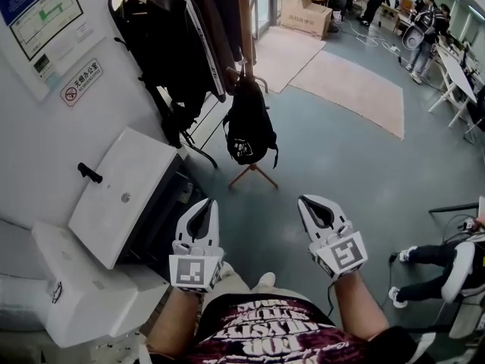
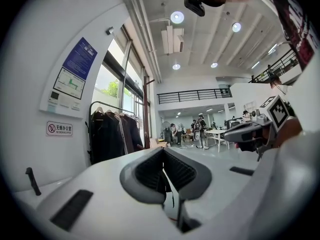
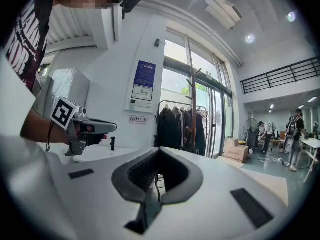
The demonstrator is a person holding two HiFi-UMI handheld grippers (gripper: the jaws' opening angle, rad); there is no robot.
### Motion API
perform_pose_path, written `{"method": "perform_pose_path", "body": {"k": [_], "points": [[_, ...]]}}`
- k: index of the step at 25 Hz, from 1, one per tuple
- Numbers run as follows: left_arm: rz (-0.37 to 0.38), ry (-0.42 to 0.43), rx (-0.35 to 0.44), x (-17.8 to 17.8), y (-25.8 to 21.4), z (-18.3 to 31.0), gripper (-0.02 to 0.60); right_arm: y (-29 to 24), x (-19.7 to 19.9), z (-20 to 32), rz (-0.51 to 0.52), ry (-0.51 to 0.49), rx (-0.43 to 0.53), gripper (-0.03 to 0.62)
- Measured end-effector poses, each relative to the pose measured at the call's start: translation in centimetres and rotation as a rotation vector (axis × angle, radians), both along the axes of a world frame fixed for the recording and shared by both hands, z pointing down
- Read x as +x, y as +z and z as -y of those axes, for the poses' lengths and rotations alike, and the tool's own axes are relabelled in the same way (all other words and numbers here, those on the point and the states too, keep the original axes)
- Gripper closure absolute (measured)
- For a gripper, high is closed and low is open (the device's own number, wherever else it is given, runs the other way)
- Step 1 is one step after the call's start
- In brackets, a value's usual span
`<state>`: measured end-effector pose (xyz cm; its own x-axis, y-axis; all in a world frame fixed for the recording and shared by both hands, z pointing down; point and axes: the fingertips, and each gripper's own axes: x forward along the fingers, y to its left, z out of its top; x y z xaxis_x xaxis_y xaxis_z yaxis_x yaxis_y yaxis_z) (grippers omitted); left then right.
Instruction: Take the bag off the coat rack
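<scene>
I hold both tools low in front of me, side by side over the grey-blue floor (image 1: 341, 173). The left gripper (image 1: 203, 207) has its grey ribbed jaws pressed together with nothing between them, and the right gripper (image 1: 314, 203) is clenched the same way, also empty. The black fabric backpack (image 1: 247, 127) hangs from the tall brown wooden coat rack (image 1: 245, 21), its body dangling low just above the rack's spread wooden feet (image 1: 254, 174). It sits ahead of me, roughly between the lines of the two tools and well apart from both. Left of the rack, a row of dark coats (image 1: 178, 44) hangs on a black metal garment rail, close against the white wall. Nearer to me on the left stands a white washbasin with a black tap (image 1: 125, 196), just beside the left gripper. Farther off, a pale pink rug (image 1: 356, 97) lies on the floor, with a brown cardboard box (image 1: 306, 10) beyond it.
</scene>
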<state>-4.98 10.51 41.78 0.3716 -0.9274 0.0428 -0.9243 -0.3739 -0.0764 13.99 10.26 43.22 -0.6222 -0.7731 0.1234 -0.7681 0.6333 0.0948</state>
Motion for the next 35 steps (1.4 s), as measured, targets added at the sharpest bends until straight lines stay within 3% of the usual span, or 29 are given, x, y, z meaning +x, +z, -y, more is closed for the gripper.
{"method": "perform_pose_path", "body": {"k": [14, 35], "points": [[0.020, -0.004, 0.004, -1.5, 0.0, 2.4, 0.575, 0.8, -1.1, 2.2, 0.014, 0.021, -0.023, 0.591], [-0.006, 0.062, -0.026, -4.4, 1.4, 13.8, 0.575, 1.5, -4.7, 12.2, -0.006, 0.063, -0.050, 0.591]]}}
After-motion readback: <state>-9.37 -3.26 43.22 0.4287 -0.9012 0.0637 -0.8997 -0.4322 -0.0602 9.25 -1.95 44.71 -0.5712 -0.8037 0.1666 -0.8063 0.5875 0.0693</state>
